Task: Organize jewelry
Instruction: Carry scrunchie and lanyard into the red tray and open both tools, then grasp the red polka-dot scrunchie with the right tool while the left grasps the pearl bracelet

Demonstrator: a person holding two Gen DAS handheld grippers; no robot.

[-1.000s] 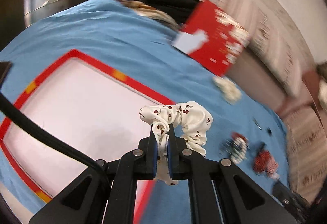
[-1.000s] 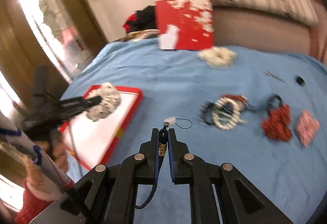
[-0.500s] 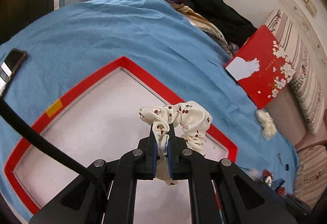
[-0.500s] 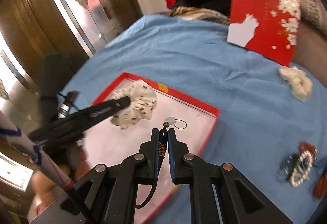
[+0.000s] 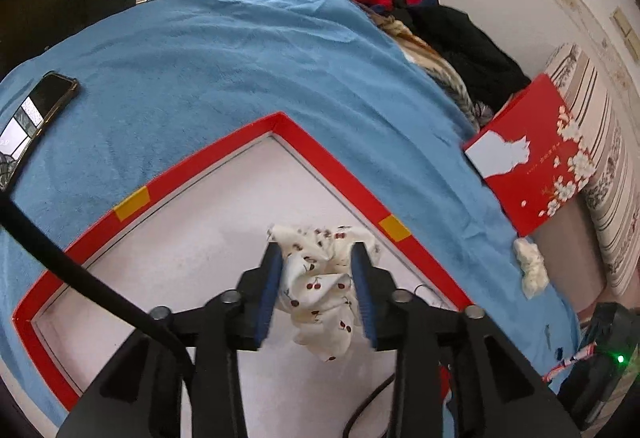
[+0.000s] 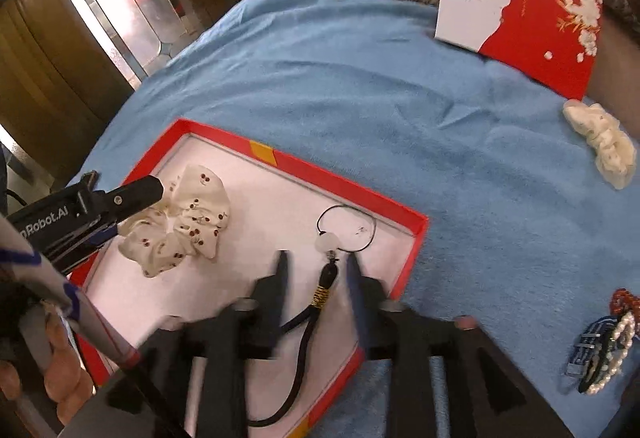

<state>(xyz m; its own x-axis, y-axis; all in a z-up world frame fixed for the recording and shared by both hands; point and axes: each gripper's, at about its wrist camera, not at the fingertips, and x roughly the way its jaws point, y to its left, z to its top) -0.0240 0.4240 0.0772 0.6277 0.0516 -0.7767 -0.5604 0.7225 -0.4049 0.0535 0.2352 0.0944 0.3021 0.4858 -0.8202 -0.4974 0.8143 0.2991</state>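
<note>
Blue terry cloth [image 6: 360, 86] covers the bed; on it lies the shallow red-rimmed tray with a white floor [image 6: 344, 180], both grippers over it.

Left gripper [image 5: 316, 278]: jaws opening, the cream cherry-print fabric scrunchie [image 5: 320, 290] between the blue pads [image 5: 267, 286], slack, apparently no longer pinched. In the right wrist view the scrunchie [image 6: 180, 222] rests on the tray floor near its left side.

Right gripper [image 6: 316, 270]: jaws opening, the black cord charm with a white bead and gold wrap [image 6: 326, 278] lying between them on the tray floor, its thin loop [image 6: 346, 228] toward the far right corner.

Judgement: release step. To do it well, each gripper should part fully before lifting, then rise straight up so neither fabric nor cord snags a pad. The cord's tail runs under the right gripper; a sideways withdrawal risks dragging it over the rim.

Remaining: white scrunchie [image 6: 604, 146] and beaded bracelets [image 6: 604, 346] on the cloth, outside the tray.
</note>
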